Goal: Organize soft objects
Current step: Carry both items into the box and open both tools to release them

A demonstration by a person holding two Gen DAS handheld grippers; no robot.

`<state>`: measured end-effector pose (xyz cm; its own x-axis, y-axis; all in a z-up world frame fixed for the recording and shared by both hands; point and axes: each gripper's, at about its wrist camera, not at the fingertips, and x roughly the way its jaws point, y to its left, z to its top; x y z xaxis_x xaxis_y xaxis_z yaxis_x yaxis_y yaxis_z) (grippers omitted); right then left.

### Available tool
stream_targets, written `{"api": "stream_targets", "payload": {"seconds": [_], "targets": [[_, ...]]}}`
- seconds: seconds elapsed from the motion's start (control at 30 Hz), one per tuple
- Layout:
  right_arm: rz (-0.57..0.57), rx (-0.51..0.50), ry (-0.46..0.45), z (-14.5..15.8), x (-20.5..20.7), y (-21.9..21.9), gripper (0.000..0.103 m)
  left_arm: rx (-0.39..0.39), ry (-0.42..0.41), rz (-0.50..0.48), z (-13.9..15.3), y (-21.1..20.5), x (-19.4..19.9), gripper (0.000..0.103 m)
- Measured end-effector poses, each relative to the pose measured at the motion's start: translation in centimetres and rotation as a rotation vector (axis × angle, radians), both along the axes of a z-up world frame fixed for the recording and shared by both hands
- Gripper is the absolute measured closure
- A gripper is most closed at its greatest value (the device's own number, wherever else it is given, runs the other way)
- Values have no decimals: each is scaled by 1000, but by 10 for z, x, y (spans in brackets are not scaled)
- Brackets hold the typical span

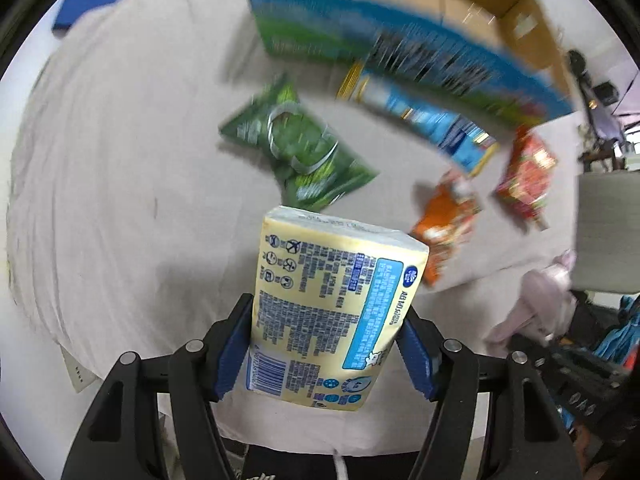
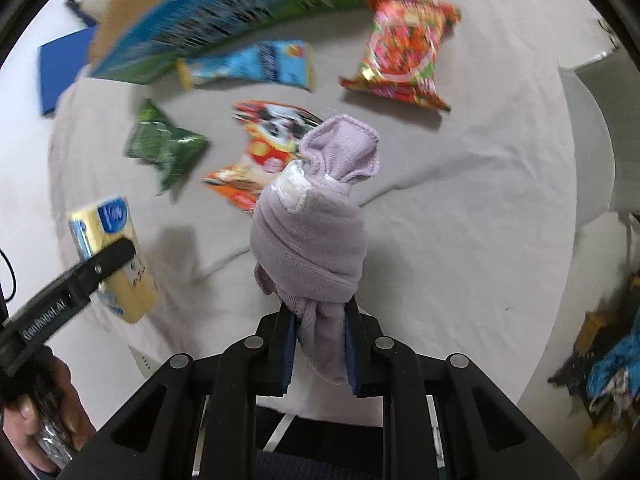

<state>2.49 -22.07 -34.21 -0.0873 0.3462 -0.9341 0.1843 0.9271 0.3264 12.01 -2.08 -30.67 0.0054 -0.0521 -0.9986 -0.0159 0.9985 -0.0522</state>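
My left gripper (image 1: 326, 344) is shut on a yellow tissue pack (image 1: 332, 304) and holds it above the cloth-covered table (image 1: 120, 184). The pack also shows in the right wrist view (image 2: 114, 256), with the left gripper (image 2: 108, 260) clamped on it. My right gripper (image 2: 320, 348) is shut on a rolled lilac fleece cloth (image 2: 312, 232), held up over the table (image 2: 460, 208). An open cardboard box with blue-green printed sides (image 1: 400, 36) stands at the far side; it also shows in the right wrist view (image 2: 224, 12).
Snack bags lie on the table: green (image 1: 300, 148) (image 2: 164, 144), blue (image 1: 432, 120) (image 2: 256, 64), orange (image 1: 444, 228) (image 2: 264, 148), red (image 1: 528, 176) (image 2: 404, 56). A blue pad (image 2: 60, 72) lies at the far left edge. Clutter (image 2: 608, 376) sits beyond the right edge.
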Motion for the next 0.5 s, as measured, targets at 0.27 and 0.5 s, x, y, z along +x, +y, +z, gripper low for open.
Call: {"api": "stream_targets", "payload": {"seconds": [0.27, 0.5], "targets": [[57, 32, -162, 104, 48, -35, 82, -85, -122, -54, 97, -32, 29, 38], [33, -16, -274, 159, 117, -51, 82, -102, -153, -94, 126, -56, 95, 38]]}}
